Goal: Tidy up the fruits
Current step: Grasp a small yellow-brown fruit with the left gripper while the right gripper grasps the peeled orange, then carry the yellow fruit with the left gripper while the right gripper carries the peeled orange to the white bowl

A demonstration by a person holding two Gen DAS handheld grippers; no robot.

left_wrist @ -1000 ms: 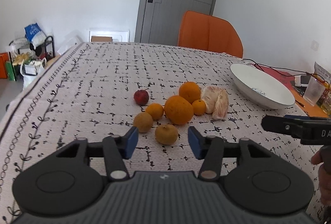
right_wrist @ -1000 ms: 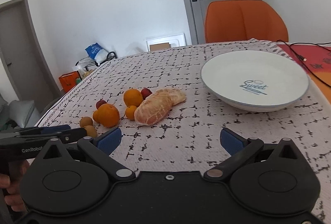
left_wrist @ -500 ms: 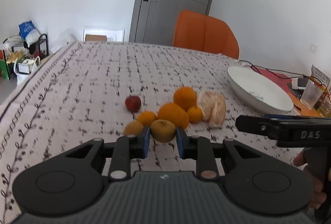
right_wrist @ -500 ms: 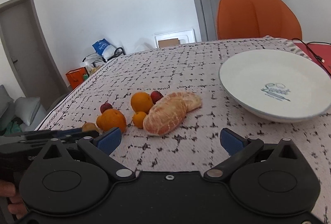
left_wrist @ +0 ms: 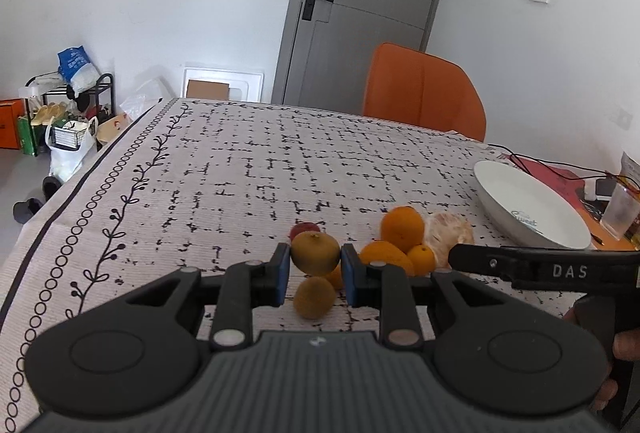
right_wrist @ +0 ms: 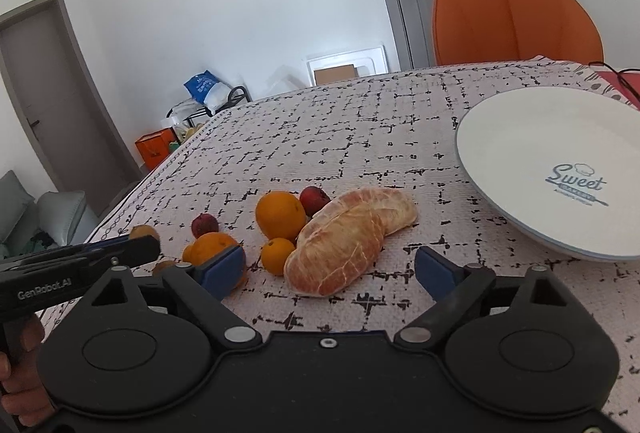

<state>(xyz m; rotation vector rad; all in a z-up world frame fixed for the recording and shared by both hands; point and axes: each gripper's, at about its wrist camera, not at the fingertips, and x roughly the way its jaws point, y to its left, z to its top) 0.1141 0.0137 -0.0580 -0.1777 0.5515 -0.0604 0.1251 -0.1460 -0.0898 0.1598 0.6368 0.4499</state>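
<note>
Nearest the left wrist camera, the left tool (left_wrist: 315, 275) has its two blue-padded fingers closed tight on a round, dull brown-green fruit (left_wrist: 315, 252) with a matte, slightly rough skin, held clear above the worktop (left_wrist: 240, 169). Directly below it a second brown fruit (left_wrist: 314, 297) of the same russet look sits on the cloth. Just to the right are the smooth-skinned citrus: a large orange (left_wrist: 385, 256), a small orange (left_wrist: 421, 259) touching it, and a taller round orange (left_wrist: 402, 228) behind. A small red fruit (left_wrist: 304, 229) peeks out behind the held one.

The right tool (right_wrist: 330, 267) hangs wide open with nothing between its blue pads, low over the cloth just in front of the peeled pomelo (right_wrist: 340, 247). That piece is a long, domed wedge with pale, veined membrane, and a second peeled segment (right_wrist: 390, 207) leans against its far side. Another dark red fruit (right_wrist: 314, 199) lies between the tall orange and the pomelo.

The worktop is covered by a woven, off-white cloth printed with broken black grid lines and a vine border. Further right stands a shallow, glossy white plate (right_wrist: 532, 137) lettered "Sweet". Beyond the far edge is a moulded orange chair (left_wrist: 424, 91).
</note>
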